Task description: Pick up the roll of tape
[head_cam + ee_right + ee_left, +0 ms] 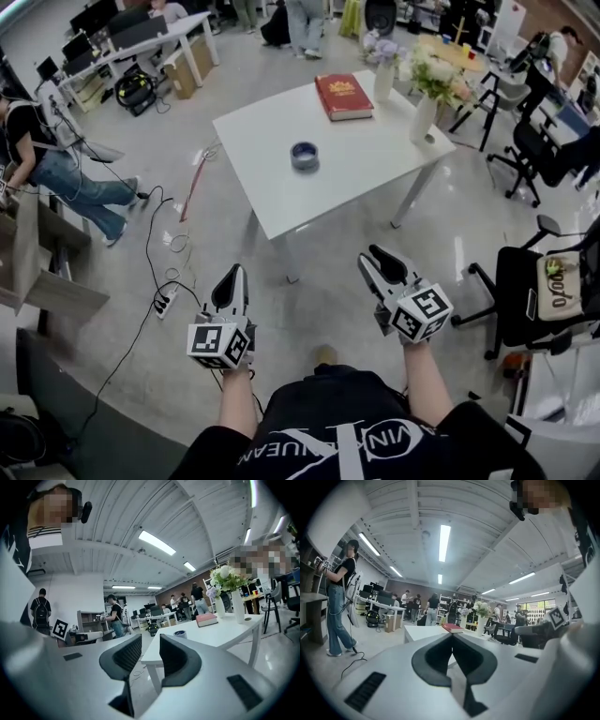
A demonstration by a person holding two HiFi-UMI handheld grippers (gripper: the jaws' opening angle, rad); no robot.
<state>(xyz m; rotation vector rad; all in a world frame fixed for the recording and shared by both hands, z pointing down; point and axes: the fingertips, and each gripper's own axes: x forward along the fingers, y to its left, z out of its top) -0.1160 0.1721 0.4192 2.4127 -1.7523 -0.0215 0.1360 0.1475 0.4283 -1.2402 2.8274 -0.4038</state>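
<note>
Head view:
- Roll of tape (304, 155) lying flat near the middle of white table (375, 159), well ahead of both tools.
- Red book (343, 97) at the far edge; gold emblem on the cover, title too small to read.
- Two vases (424, 117) with flowers at the right corner.
- Left gripper (233, 272) and right gripper (376, 255) held level over the floor, short of the table, each with a black-and-white marker cube (221, 343).
- White lettering on the black shirt (328, 441), upside down, only partly legible.
- Cushion (562, 285) on an office chair, print turned sideways, unclear.

Left gripper view:
- Left gripper (452, 635) clenched, pads meeting at the tips, nothing caught.
- Table (415, 631) and book (452, 628) beyond.

Right gripper view:
- Right gripper (150, 641) released, jaws wide apart, gap bare.
- Tape (179, 633) on the table (220, 632) past the jaws, well apart from them; book (206, 619) behind it.
</note>
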